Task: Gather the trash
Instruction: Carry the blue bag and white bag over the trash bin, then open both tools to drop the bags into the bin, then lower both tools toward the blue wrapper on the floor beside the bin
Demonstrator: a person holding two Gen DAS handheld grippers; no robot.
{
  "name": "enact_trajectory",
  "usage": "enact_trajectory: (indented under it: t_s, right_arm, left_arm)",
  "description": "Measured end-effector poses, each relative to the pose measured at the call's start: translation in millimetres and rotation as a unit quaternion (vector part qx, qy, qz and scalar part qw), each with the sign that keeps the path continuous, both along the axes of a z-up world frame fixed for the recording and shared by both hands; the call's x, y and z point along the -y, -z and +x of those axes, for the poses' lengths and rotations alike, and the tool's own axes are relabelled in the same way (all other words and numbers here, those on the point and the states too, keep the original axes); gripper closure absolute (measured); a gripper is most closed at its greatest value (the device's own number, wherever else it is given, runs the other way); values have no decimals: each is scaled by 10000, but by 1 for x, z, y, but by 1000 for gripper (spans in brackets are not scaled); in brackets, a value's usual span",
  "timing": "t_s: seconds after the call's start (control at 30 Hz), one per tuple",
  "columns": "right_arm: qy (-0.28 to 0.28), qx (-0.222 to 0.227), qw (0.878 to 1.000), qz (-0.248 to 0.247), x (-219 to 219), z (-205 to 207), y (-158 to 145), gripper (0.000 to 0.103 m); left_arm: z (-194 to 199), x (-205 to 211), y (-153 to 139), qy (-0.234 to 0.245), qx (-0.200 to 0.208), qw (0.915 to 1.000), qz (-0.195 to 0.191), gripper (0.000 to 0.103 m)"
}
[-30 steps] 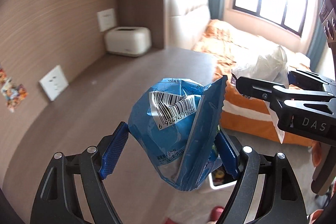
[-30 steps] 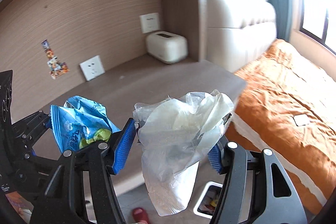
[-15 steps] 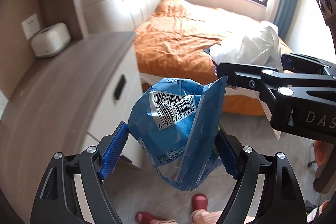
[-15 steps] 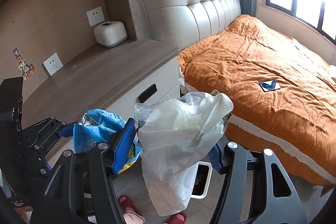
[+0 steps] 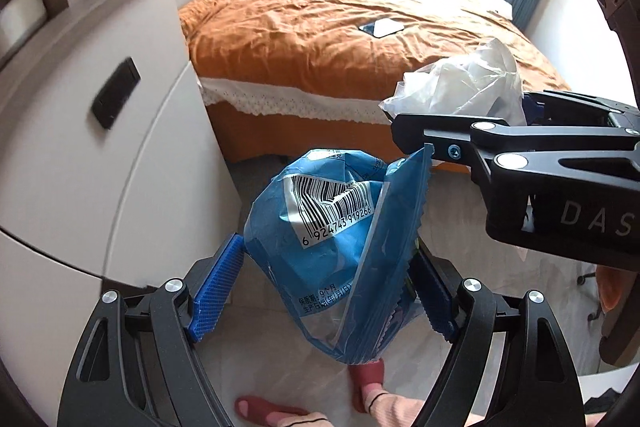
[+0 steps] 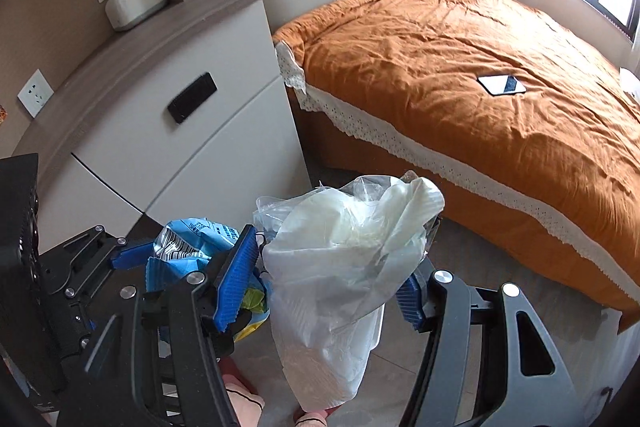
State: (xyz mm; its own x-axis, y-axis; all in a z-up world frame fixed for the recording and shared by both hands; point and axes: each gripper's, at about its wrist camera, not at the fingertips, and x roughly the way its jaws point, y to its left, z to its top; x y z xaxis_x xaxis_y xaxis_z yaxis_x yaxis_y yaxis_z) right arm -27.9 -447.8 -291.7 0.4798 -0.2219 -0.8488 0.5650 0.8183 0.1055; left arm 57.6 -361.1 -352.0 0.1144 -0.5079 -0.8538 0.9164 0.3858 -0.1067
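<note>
We've got the left gripper (image 5: 324, 291) clamped on the crumpled blue snack bag (image 5: 332, 239), barcode facing us, its blue pads pressing in from both sides. Just beside it, our right gripper (image 6: 332, 283) grips a scrunched clear plastic bag (image 6: 340, 267), which sags below the fingers. Both loads hang over the floor between the white bedside cabinet (image 6: 168, 131) and the orange-covered bed (image 6: 460, 67). Below us, red slippers (image 5: 260, 407) show on the pale tiles.
</note>
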Motion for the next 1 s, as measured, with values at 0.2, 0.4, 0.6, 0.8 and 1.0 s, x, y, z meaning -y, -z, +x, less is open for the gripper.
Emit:
enact_trajectory:
  t_s: [0.2, 0.4, 0.6, 0.8, 1.0]
  right_arm:
    - [6, -327, 9993, 188, 12, 9, 77, 40]
    - [-124, -598, 9975, 359, 15, 16, 146, 35]
    - [-182, -941, 9941, 502, 18, 16, 193, 4]
    - [-75, -906, 9946, 492, 18, 10, 182, 4]
    - [-3, -754, 9964, 399, 12, 9, 157, 4]
  left_arm:
    - [9, 12, 74, -87, -410, 9991, 77, 24]
    - [14, 20, 146, -65, -842, 9962, 197, 12]
    - [14, 21, 188, -166, -1147, 9925, 395, 5]
    - [15, 17, 179, -206, -1163, 9923, 372, 5]
    - [21, 11, 151, -149, -1009, 9943, 299, 5]
